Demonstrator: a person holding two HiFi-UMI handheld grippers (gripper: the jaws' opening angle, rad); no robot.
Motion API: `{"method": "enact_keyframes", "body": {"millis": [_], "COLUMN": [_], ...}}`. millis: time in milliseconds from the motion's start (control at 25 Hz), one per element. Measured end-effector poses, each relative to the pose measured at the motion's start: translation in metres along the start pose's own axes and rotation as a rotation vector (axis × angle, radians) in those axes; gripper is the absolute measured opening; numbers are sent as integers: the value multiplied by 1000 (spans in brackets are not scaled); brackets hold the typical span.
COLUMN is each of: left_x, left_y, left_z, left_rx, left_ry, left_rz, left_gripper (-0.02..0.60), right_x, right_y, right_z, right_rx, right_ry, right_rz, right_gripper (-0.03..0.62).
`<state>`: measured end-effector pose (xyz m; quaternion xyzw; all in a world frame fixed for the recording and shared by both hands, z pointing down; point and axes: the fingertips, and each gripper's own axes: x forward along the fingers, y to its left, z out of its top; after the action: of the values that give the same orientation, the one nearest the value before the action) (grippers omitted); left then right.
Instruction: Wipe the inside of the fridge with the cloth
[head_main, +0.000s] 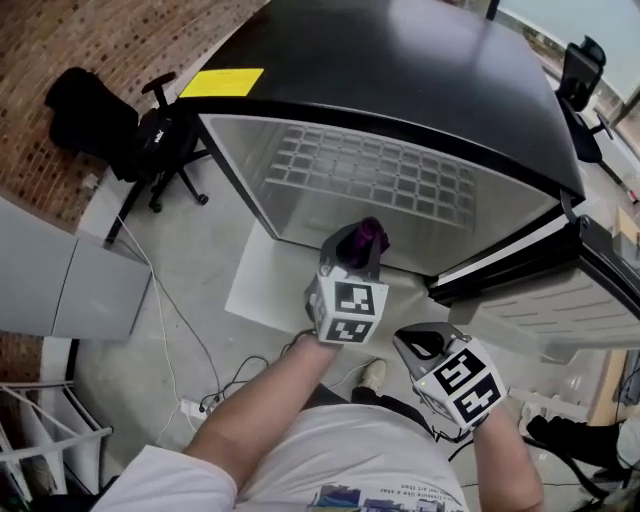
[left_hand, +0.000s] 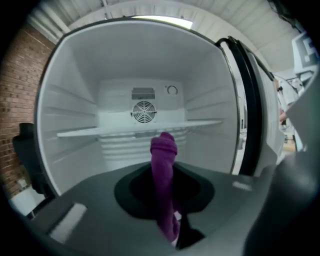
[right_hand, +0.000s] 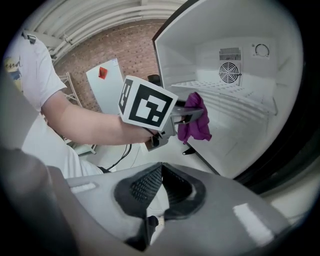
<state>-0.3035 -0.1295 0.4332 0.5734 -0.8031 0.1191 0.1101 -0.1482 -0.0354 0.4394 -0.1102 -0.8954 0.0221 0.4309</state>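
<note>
A black fridge (head_main: 400, 70) stands open in front of me, its white inside (left_hand: 145, 90) bare apart from a shelf (left_hand: 140, 131) and a rear fan. My left gripper (head_main: 360, 240) is shut on a purple cloth (head_main: 368, 236) and sits just outside the fridge mouth, pointing inward. The cloth (left_hand: 164, 185) stands up between its jaws in the left gripper view. In the right gripper view the cloth (right_hand: 195, 124) hangs from the left gripper's tip. My right gripper (head_main: 420, 345) hangs lower right, shut, holding nothing (right_hand: 159, 192).
The fridge door (head_main: 560, 290) swings open at the right. A black office chair (head_main: 120, 130) stands left by a brick wall. Cables and a power strip (head_main: 195, 408) lie on the concrete floor. A white mat (head_main: 262, 290) lies under the fridge front.
</note>
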Motion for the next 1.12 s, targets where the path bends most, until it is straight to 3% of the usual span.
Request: {"method": "enact_keyframes", "body": {"millis": [160, 560, 760, 1120], "left_x": [33, 100, 120, 123], "left_y": [-38, -88, -84, -42], "left_z": [-2, -14, -24, -43], "left_rx": [-20, 12, 36, 52], "left_ry": [6, 35, 84, 138], "left_rz": [-103, -245, -236, -186], "left_gripper": [69, 69, 69, 69], "right_x": [-10, -38, -44, -38], "right_y": [-4, -17, -22, -24], "right_z": [-10, -44, -52, -42], "right_rx": [104, 262, 293, 268], "right_ry": [0, 33, 39, 49], "right_rz": [-73, -210, -238, -234], "right_gripper": [3, 3, 3, 3]}}
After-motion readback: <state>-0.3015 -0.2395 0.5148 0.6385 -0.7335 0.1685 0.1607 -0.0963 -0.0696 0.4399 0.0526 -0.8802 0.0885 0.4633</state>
